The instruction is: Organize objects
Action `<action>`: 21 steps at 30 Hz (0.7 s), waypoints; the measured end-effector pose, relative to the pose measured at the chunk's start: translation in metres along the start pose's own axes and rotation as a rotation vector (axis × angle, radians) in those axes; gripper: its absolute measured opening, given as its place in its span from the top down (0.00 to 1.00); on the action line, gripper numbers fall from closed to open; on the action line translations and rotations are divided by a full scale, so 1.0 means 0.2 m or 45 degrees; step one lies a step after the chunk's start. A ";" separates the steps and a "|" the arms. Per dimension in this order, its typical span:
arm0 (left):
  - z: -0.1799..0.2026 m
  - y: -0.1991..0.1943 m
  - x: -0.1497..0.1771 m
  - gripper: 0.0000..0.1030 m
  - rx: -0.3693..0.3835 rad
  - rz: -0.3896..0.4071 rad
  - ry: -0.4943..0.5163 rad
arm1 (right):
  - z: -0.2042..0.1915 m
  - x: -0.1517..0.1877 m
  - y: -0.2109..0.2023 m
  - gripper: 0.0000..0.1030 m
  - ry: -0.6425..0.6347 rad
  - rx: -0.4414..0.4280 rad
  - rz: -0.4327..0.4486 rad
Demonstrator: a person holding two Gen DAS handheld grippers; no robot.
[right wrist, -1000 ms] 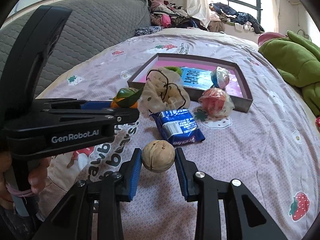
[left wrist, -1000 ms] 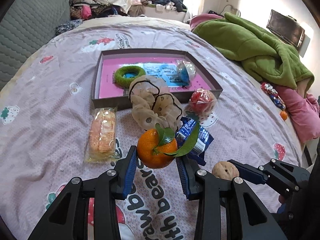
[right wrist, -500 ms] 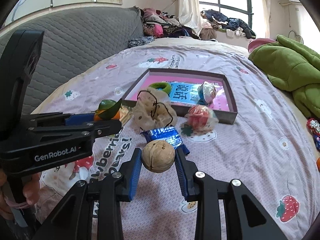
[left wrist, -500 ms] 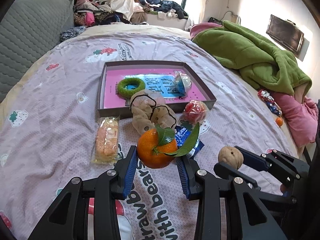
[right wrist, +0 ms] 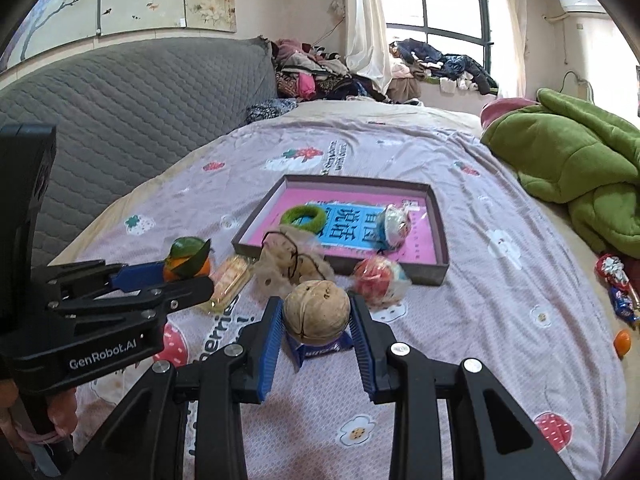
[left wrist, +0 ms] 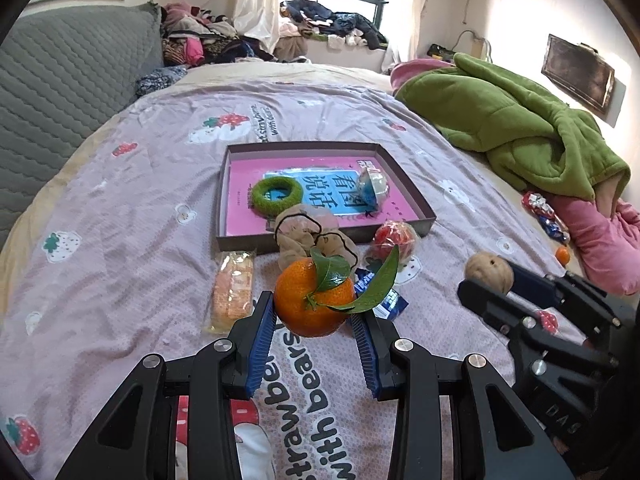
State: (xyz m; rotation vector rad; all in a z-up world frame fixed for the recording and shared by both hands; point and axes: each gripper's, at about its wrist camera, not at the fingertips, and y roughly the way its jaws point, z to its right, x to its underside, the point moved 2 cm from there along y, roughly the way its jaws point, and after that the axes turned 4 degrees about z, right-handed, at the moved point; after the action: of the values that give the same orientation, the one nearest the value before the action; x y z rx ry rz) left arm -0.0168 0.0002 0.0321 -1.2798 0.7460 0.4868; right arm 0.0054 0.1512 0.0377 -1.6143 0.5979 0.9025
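Left wrist view, lower centre: the left gripper (left wrist: 314,320) is clamped on one leafy tangerine (left wrist: 314,304), held above the bed (left wrist: 120,208). At right, the right gripper (right wrist: 316,322) is clamped on one walnut (right wrist: 316,310). Beyond them lie a beige scrunchie (left wrist: 308,236), one cracker packet (left wrist: 232,292), a blue wrapper (left wrist: 386,300) and a red wrapped ball (left wrist: 394,238). One box (left wrist: 222,204) in mid-frame holds a green ring (left wrist: 276,196) and a wrapped ball (left wrist: 372,188).

We looked down along each gripper's fingers, close over the bed's (left wrist: 120,216) near edge, facing its far edge and the window. Both views shared the tray (left wrist: 416,208) (right wrist: 440,240) and each other's gripper.
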 end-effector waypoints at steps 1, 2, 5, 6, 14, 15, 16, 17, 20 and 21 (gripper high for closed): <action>0.00 -0.01 -0.01 0.62 -0.006 0.003 -0.001 | 0.00 -0.01 -0.01 0.67 0.002 0.000 0.009; 0.00 -0.01 -0.01 0.62 -0.007 0.005 0.000 | 0.01 -0.02 -0.02 0.67 0.004 0.001 0.017; 0.01 -0.03 -0.03 0.62 -0.012 0.014 0.000 | 0.02 -0.05 -0.03 0.67 -0.001 0.013 0.034; 0.01 -0.04 -0.04 0.62 -0.013 0.018 0.001 | 0.02 -0.06 -0.04 0.67 -0.003 0.014 0.039; 0.01 -0.08 -0.09 0.62 -0.043 0.064 0.007 | 0.02 -0.14 -0.06 0.67 -0.022 0.021 0.075; 0.01 -0.09 -0.10 0.62 -0.047 0.068 0.006 | 0.02 -0.14 -0.07 0.67 -0.024 0.021 0.079; 0.00 -0.09 -0.11 0.62 -0.049 0.072 0.004 | 0.01 -0.15 -0.07 0.67 -0.027 0.020 0.079; 0.00 -0.09 -0.12 0.62 -0.048 0.076 0.001 | 0.01 -0.16 -0.07 0.67 -0.031 0.021 0.084; -0.02 -0.09 -0.15 0.62 -0.055 0.081 -0.003 | 0.01 -0.19 -0.06 0.67 -0.042 0.022 0.094; -0.02 -0.09 -0.16 0.62 -0.058 0.081 -0.003 | 0.01 -0.20 -0.06 0.67 -0.044 0.022 0.097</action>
State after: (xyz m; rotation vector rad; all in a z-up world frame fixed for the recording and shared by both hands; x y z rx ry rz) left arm -0.0262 -0.0054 0.0676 -1.3008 0.7794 0.5596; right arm -0.0086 0.1528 0.0775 -1.5666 0.6452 0.9768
